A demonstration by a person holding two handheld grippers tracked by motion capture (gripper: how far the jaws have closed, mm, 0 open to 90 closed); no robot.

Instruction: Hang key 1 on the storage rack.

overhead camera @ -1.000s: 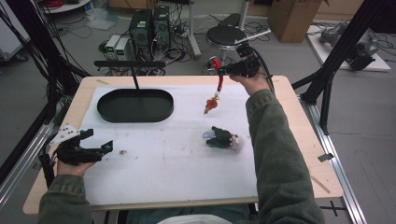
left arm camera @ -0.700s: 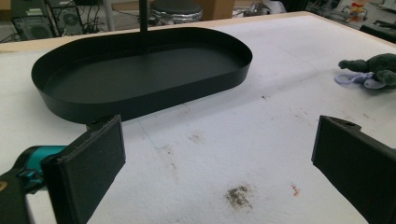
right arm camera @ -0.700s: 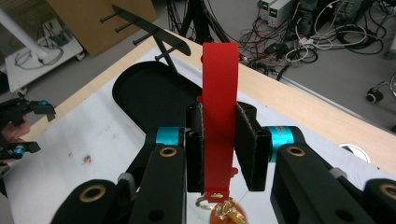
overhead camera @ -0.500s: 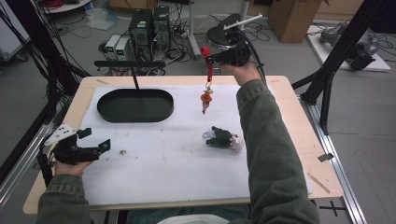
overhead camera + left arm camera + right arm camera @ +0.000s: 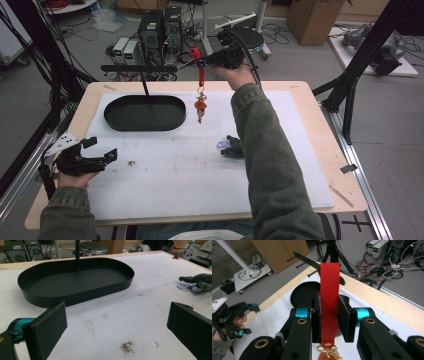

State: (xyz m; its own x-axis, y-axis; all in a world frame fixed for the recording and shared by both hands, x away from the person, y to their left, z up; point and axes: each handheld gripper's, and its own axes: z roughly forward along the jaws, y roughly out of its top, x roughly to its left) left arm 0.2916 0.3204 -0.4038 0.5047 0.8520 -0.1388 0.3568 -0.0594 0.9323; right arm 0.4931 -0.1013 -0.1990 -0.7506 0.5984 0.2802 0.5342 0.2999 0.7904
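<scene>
A person seated at a white-topped table point(image 5: 165, 195) is holding up a keychain by its red strap point(image 5: 329, 302), the right gripper point(image 5: 200, 62) clenching the strap flat between its two black pads as seen in the right gripper view, where the strap's looped end is standing above the jaws and a small gold ring at its lower end is hanging just beneath them. From the high view, the strap is dangling off the gripper above the far edge of the table, with the orange-red charm point(image 5: 200, 107) hanging in the air just right of the black oval tray point(image 5: 112, 117), clear of the table surface. A thin black post is rising from the tray's far side to a dark crossbar point(image 5: 135, 68) near the gripper's height. The left gripper point(image 5: 102, 154) is resting low at the near left corner of the table, its jaws standing wide apart and grasping nothing, as the left gripper view is showing, with bare white mat between them and the tray just beyond. A dark green plush toy point(image 5: 200, 281) with a pale lilac loop is lying on the mat, well apart from the tray, beside the person's right sleeve point(image 5: 270, 165).
</scene>
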